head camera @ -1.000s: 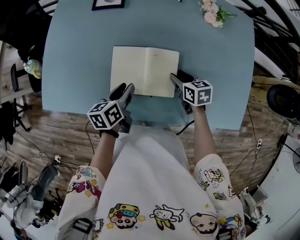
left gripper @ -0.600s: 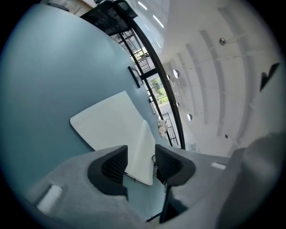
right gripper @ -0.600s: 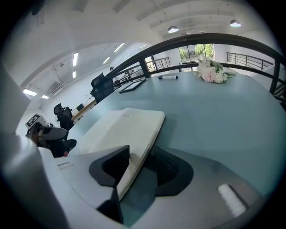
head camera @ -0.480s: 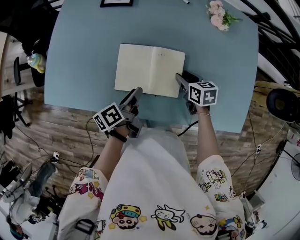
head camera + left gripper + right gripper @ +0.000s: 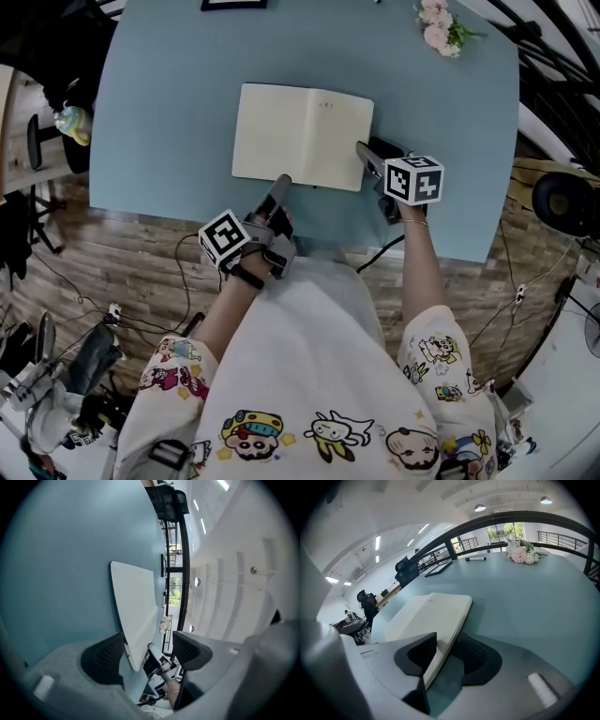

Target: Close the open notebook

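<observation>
The open notebook (image 5: pixel 302 136) lies flat on the blue table (image 5: pixel 159 103), its cream pages blank. My left gripper (image 5: pixel 281 181) is rolled onto its side at the notebook's near edge. In the left gripper view the notebook (image 5: pixel 133 606) has its near corner between the left gripper's (image 5: pixel 147 641) jaws, which have just been opening and stand wide, not pressing it. My right gripper (image 5: pixel 367 148) sits at the notebook's near right corner. In the right gripper view that corner of the notebook (image 5: pixel 436 616) runs between the right gripper's (image 5: pixel 449 643) jaws, which have just been closing a little, with a gap still showing.
A small bunch of pink flowers (image 5: pixel 439 28) lies at the table's far right and shows in the right gripper view as flowers (image 5: pixel 520 552), with a pen (image 5: pixel 476 558) near it. A dark frame (image 5: pixel 234 4) sits at the far edge. The table's near edge is just behind both grippers.
The left gripper has moved right along the notebook's near edge, rolled onto its side, and its jaws have opened wider. The right gripper has stayed at the right corner.
</observation>
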The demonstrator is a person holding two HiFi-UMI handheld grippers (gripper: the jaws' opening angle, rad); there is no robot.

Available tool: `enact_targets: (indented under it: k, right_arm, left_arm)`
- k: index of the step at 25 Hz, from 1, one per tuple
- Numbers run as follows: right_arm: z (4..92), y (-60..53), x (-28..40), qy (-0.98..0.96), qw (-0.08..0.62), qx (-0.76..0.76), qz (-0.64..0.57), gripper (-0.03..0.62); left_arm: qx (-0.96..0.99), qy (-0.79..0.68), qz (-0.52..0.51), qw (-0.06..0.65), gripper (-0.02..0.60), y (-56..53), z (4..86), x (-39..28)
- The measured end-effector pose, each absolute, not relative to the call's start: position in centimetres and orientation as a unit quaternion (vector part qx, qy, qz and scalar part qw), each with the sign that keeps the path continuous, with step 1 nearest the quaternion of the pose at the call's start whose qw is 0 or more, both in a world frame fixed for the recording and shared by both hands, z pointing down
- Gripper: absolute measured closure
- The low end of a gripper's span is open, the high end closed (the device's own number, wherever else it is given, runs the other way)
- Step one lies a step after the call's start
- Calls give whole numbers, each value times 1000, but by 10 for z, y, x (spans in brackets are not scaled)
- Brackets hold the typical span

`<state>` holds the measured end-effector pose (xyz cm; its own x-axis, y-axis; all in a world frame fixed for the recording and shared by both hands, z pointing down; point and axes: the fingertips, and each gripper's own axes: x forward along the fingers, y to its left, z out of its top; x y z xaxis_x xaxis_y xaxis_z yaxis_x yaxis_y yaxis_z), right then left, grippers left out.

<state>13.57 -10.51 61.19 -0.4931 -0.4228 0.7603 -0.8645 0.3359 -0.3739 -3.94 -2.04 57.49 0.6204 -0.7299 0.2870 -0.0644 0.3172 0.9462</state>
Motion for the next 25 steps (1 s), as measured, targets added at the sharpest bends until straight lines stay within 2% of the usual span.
enact_targets:
  k: [4,10,14,18,25]
  right_arm:
    - [612,-104,135,-767,278,420,397,428]
    - [613,-104,136,-769,280,422,389,430]
    - [613,-103,136,-770,288,421,383,428]
    - [612,-103,135,-776,287,415,378,430]
    - [611,-102,138,-779,259,418,389,441]
  left_arm:
    - [507,-383,-237,735,204,-18,586,-41]
    - [507,-389,-253,727,206,-27,588,-38]
    - [518,-399,-250,714,255,-30,588,-35]
    - [505,-383,-297,714,244,-34,577,-38]
    - [530,-415,-271,688,241,-33,584,-69]
